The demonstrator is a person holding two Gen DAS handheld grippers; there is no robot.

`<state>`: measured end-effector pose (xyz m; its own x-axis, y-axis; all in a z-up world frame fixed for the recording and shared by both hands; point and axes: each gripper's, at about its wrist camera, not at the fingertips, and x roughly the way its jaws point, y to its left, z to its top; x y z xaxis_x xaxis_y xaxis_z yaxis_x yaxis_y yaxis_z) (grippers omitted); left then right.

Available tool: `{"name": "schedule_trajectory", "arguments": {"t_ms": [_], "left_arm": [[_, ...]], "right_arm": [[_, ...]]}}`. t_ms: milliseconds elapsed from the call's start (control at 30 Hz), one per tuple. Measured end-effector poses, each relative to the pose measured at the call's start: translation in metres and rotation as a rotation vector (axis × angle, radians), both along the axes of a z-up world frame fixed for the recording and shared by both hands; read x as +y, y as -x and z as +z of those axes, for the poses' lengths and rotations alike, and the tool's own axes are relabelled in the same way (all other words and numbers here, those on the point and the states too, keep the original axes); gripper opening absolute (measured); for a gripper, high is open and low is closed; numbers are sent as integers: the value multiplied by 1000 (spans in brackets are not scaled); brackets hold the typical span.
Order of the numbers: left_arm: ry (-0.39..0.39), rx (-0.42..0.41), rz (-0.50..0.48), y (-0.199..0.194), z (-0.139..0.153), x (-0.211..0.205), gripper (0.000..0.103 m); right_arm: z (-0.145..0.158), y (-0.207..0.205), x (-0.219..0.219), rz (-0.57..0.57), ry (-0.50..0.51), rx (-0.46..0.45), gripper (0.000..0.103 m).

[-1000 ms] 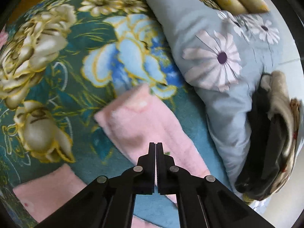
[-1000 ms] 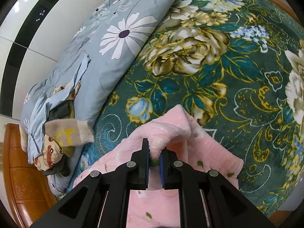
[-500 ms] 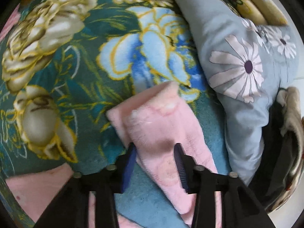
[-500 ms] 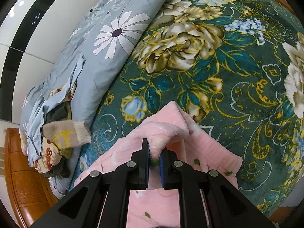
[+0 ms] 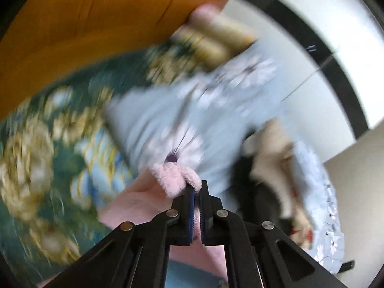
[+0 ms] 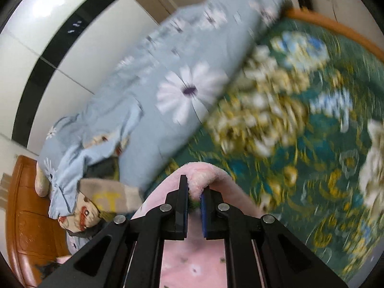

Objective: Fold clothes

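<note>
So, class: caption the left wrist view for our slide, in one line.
Left gripper pinches the fluffy pink garment above the floral blanket.

Two matching black grippers, matte plastic, angular and faceted. Left gripper: two slim flat fingers with blue ribbed pads on the inner faces, widening downward into broad linkage arms. Four round silver pivot pins in a shallow arc across the linkage, two near the finger bases, two farther out. Triangular cut-outs in the outer arms, with thin slots along the inner bars. Right gripper: same build, with black fingers, blue pad edges on the inner faces, four silver pins, and triangular openings low at either side. No cables, markings, sleeves or skin visible.
</note>
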<state>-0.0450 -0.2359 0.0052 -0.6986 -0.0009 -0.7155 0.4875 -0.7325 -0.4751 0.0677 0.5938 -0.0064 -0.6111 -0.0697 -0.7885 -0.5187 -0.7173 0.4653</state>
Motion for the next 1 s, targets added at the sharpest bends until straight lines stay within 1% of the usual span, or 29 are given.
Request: {"name": "schedule_trajectory", "arguments": {"t_ms": [33,100,133,167,200,267,333,367,400,433,500,567,633,667,700,767,833,867,933,1000], "left_arm": [[26,42,-13,-7,16,-4,4],[51,-17,-16,-25,-2,-11,4],[46,-68,3,-25,-18,-18,4],[24,-135,31,-29,-39,-21,4],[-33,-225,82,-36,-74,-30,4],[-132,-304,164,-50,-116,-39,4],[-194,-365,252,-67,-145,-40,4],[-215,-379,273,-71,-155,-38,4],[-226,-393,279,-74,-160,-37,4],[-219,-404,267,-74,-160,-36,5],[-214,-419,242,-72,-159,-38,6],[-232,-414,212,-71,-153,-43,13],[-229,-407,200,-77,-144,-49,34],[-209,-404,200,-84,-141,-49,38],[-188,-401,200,-90,-138,-50,42],[-127,-432,223,-115,-135,-46,42],[-75,-461,250,-140,-137,-45,42],[-74,-465,265,-154,-140,-45,42],[-98,-485,295,-184,-148,-48,42],[-122,-509,305,-206,-157,-50,42]], "right_arm": [[5,2,2,0,-20,8,9],[0,7,9,-15,-28,-2,9],[-9,10,11,-19,-9,-25,9],[-22,15,11,-19,8,-61,9],[-35,20,11,-19,24,-96,9],[-54,26,7,-11,43,-142,9],[-66,28,0,7,55,-158,11],[-70,29,-4,23,57,-159,11],[-69,28,-7,40,50,-157,22],[-66,25,-9,54,37,-151,41],[-60,17,-11,74,16,-133,58],[-52,1,-8,63,15,-94,59],[-46,-20,0,22,37,-52,59],[-48,-32,4,-3,62,-41,60],[-58,-49,8,-32,100,-43,60],[-83,-80,10,-73,147,-95,60],[-112,-109,9,-127,171,-174,60],[-124,-123,8,-157,191,-199,60],[-146,-147,8,-215,236,-223,60],[-162,-166,7,-262,297,-212,60]]}}
